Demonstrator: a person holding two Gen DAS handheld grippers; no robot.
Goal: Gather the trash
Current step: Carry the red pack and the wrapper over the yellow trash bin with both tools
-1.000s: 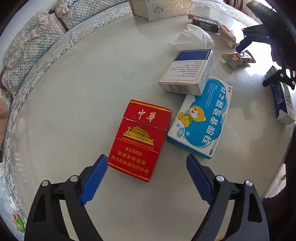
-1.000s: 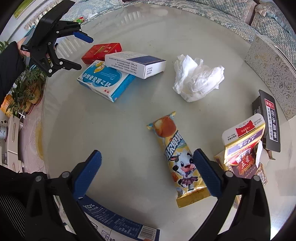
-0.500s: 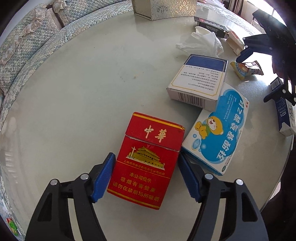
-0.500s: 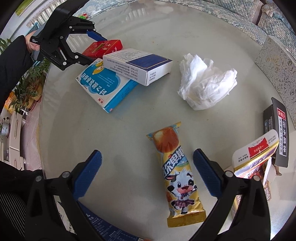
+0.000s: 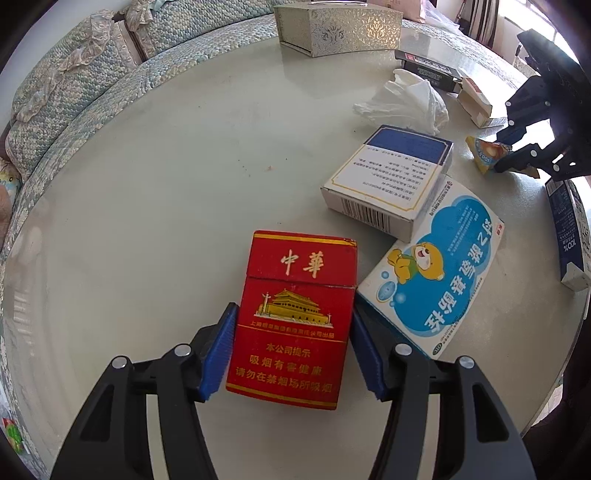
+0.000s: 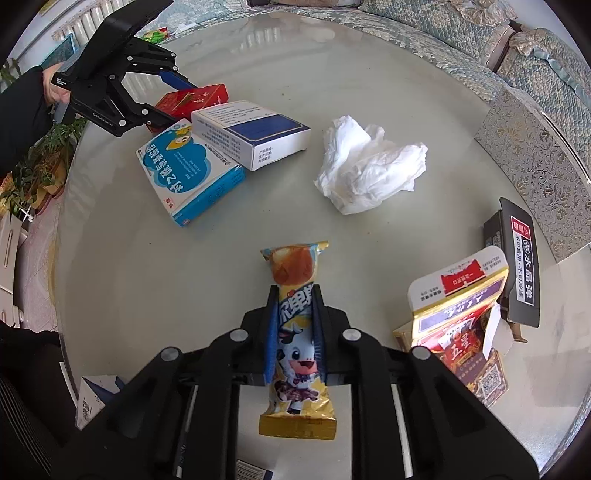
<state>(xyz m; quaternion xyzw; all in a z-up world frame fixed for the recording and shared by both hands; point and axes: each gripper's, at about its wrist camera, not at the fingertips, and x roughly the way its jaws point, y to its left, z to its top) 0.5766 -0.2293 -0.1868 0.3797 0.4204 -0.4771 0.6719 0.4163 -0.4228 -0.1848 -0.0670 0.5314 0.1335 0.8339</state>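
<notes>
My left gripper [image 5: 291, 347] is shut on a red cigarette pack [image 5: 295, 314] lying flat on the round glass table [image 5: 147, 184]. The pack also shows in the right wrist view [image 6: 195, 99], between the left gripper's fingers [image 6: 173, 79]. My right gripper [image 6: 295, 325] is shut on a yellow ice-cream wrapper [image 6: 295, 332] with a cartoon cow. In the left wrist view the right gripper [image 5: 517, 147] is at the far right, over the wrapper's end [image 5: 484, 157].
A blue-and-white medicine box [image 5: 432, 288] touches the red pack's right side, with a white-and-navy box [image 5: 388, 184] behind it. A crumpled tissue [image 6: 365, 166], an open gold carton [image 6: 458, 317], a black box [image 6: 517, 266] and a patterned tissue box [image 5: 336, 26] lie around. A sofa [image 5: 74, 85] curves behind.
Both grippers have closed: the left moved forward and shut on the red pack, the right moved forward and shut on the ice-cream wrapper.
</notes>
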